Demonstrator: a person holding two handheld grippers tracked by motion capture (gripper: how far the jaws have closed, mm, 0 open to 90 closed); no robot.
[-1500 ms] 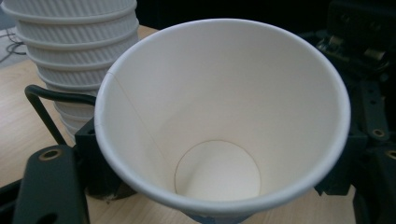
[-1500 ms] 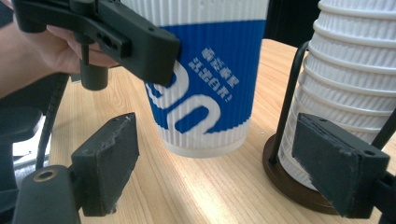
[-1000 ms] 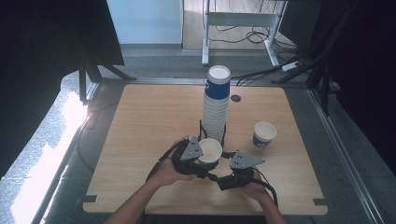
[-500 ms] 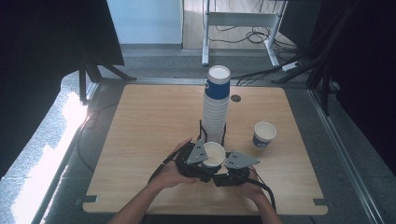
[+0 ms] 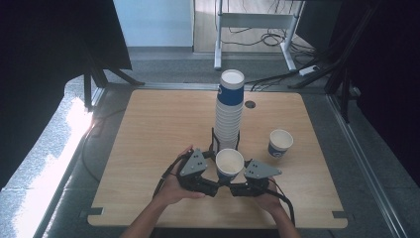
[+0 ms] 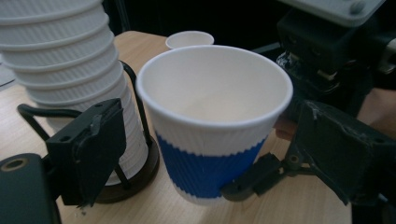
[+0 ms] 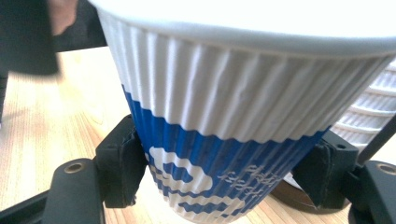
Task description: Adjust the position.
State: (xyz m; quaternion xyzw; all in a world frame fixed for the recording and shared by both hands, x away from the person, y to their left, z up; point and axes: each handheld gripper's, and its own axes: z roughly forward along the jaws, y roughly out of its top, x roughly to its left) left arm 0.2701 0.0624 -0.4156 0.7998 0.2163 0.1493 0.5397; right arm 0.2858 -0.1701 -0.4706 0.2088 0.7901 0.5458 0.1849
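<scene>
Both forearms are showing bare in the high view, with no sleeve reaching the wrists. The left gripper (image 5: 216,174) and the right gripper (image 5: 236,179) are each wearing a grey three-cornered plate with small dark screw holes on a black body, and thin black cables are trailing from them toward the counter's near edge. In the gripper views the jaws are looking matt black and blocky, scuffed at the corners, hinged on black links with round pivot holes.
</scene>
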